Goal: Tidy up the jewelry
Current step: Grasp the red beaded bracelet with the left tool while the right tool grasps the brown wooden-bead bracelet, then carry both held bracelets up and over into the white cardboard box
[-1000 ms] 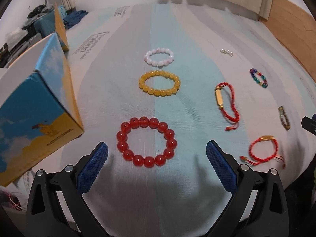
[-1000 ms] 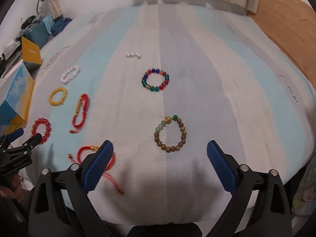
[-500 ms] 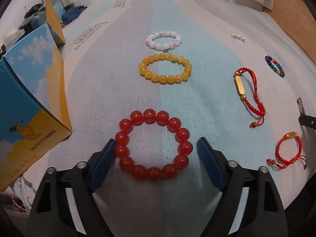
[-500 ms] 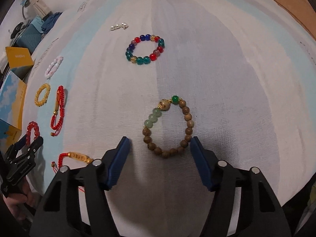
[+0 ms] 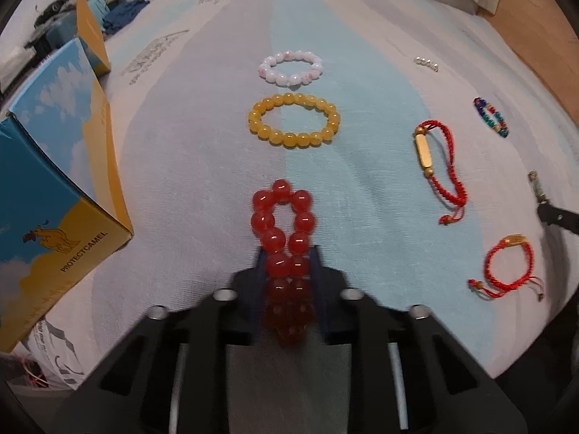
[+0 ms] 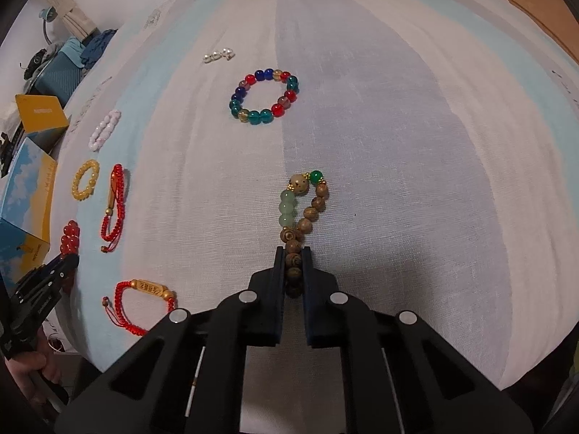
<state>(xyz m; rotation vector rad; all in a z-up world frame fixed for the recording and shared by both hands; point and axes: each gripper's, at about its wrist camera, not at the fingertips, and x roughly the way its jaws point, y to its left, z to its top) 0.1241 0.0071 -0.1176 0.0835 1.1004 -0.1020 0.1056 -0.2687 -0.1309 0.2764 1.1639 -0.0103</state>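
Left gripper [image 5: 286, 271] closing, pads pressed on the near side of the red bead bracelet [image 5: 284, 224], squeezed into a narrow loop pointing straight ahead on the striped cloth [image 5: 362, 188]. Further ahead in line, the yellow bead bracelet [image 5: 294, 120], then the white-pink bead bracelet [image 5: 290, 68] beyond it. Off to the left, close by, a blue-and-yellow box [image 5: 54, 195]. Off to the right, a red cord bracelet with gold bar [image 5: 439, 166], and nearer, a second red cord bracelet [image 5: 508, 267]; far right, a multicoloured bead bracelet [image 5: 491, 116]; a few small pearls [image 5: 426, 63] ahead of those. Right gripper [image 6: 293, 264] narrowed to a slit, clamped on the near end of the wooden bead bracelet [image 6: 304, 209], pinched into a slim loop with its pale green beads on the left and a green bead at the far tip. Ahead and slightly left of that gripper, the multicoloured bracelet lying round; at the far left edge, the other gripper on the red beads.
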